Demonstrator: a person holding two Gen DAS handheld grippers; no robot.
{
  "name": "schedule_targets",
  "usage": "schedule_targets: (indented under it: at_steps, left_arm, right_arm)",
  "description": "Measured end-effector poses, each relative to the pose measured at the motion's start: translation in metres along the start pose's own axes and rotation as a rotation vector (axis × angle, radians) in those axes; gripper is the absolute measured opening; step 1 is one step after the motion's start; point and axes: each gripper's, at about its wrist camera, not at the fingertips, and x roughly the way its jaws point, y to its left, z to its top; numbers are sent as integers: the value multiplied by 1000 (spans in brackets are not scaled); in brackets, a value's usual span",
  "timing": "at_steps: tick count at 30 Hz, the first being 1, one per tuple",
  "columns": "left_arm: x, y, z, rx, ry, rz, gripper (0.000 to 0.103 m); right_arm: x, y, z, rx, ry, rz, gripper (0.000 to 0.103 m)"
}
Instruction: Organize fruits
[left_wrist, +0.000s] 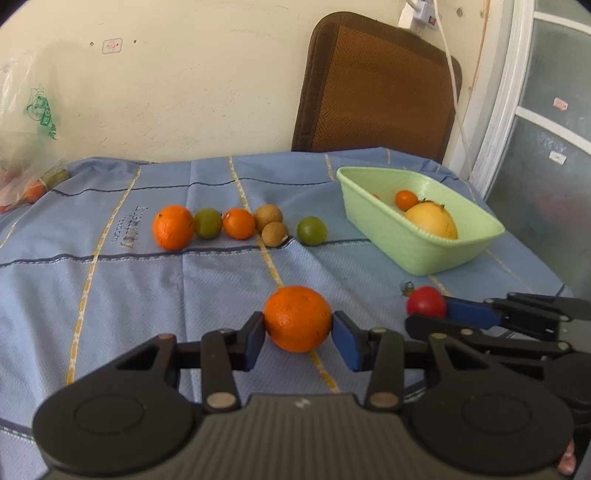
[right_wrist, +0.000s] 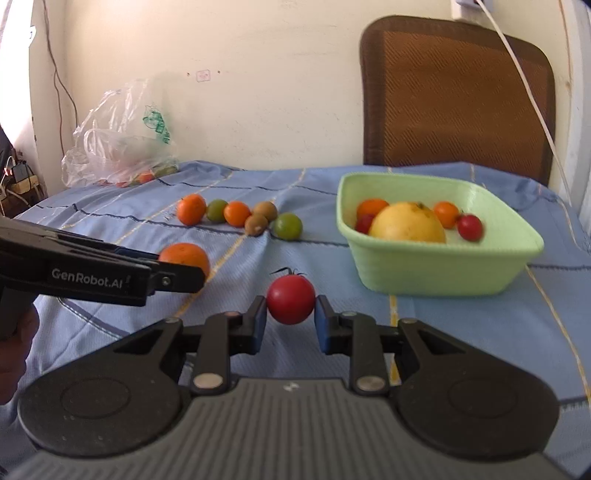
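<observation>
both grippers loaded beside the basket

below, left gripper (left_wrist: 297, 331) clamps an orange (left_wrist: 297, 318) across its widest girth at 6 o'clock on the worktop (left_wrist: 110, 295); firm rind, probably tolerant of squeeze. right gripper (right_wrist: 290, 314) pinches a red tomato (right_wrist: 290, 299), likely thin-skinned, slick and easily bruised, so light pressure at mid-body suits. green basket (right_wrist: 436, 273) sits at 2 o'clock. only the right view reveals the basket's full contents; the left view hides most behind its wall.
</observation>
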Motion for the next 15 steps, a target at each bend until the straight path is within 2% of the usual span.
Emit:
schedule_targets:
  at_steps: [6,10,15]
  left_arm:
    - [5,-7,-8,6,-40,84,47]
    - [4,-6,-10,-4,-57,91,47]
    - [3,-5,-12,-7,-63,88,48]
  right_arm:
    - [3,-5,-3,29,9,10,34]
    - [1,-10,-4,53,1,28,42]
    - [-1,-9,-5,47,-1,32,43]
